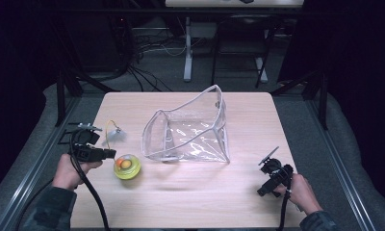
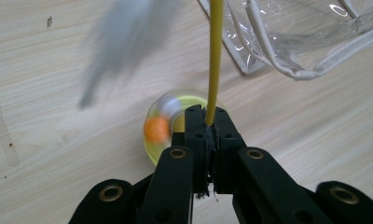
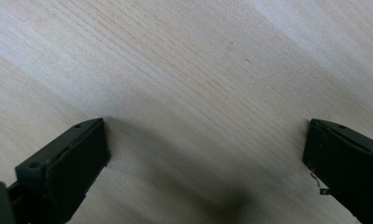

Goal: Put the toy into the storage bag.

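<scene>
The left claw (image 2: pixel 206 122) is clamped shut on a thin yellow stem (image 2: pixel 214 60) that rises from a small yellow-green toy dish (image 1: pixel 127 166) on the tabletop (image 1: pixel 190 192), just left of the clear plastic pouch (image 1: pixel 190 130). The stem looks springy and light, with a pale feathery tip (image 2: pixel 121 37) that blurs; gripping low, close to the dish, should steady it. Well right of the pouch, the right claw (image 3: pixel 205 154) gapes wide, holding nothing.

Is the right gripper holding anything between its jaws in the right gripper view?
No: the right gripper has its jaws wide apart over the bare wooden table, nothing between them.
</scene>
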`<state>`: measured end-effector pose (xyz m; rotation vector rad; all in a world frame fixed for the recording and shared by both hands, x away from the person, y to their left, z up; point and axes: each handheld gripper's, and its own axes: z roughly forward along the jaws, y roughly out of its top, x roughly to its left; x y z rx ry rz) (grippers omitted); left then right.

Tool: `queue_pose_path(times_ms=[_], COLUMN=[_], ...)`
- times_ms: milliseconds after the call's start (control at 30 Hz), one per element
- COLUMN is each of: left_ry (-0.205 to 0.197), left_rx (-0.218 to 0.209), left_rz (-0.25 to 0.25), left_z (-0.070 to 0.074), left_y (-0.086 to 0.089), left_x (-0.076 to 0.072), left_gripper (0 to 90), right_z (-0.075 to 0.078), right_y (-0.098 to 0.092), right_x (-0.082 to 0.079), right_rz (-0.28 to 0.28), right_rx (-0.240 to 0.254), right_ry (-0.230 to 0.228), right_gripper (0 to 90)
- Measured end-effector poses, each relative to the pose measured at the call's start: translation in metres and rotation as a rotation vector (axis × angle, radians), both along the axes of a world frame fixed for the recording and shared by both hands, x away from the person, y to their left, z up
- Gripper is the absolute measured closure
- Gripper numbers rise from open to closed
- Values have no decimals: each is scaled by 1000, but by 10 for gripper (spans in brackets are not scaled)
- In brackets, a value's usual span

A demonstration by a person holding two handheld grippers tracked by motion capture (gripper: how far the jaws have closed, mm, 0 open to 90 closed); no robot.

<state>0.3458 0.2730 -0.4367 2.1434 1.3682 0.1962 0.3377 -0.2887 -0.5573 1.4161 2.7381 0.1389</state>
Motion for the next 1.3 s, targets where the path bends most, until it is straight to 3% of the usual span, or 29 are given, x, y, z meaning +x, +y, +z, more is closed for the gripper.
queue_pose_path(times_ms=[367,633,933,1300], left_ry=[-4,-12,-35,-12], left_rx=[9,37,62,98], left_rz=[-22,-39,-34,-12], left_z=[3,7,24,32], left_y=[-1,-2,4,22], left_x=[1,1,7,22], left_gripper=[885,885,885,885], right_z=[0,0,0,0], right_y=[0,0,0,0], right_x=[0,0,0,0], right_rz=[1,0,-3,-1], right_rx=[-2,-7,-1,-8], right_ry=[2,3,4,4], right_gripper=[0,0,0,0])
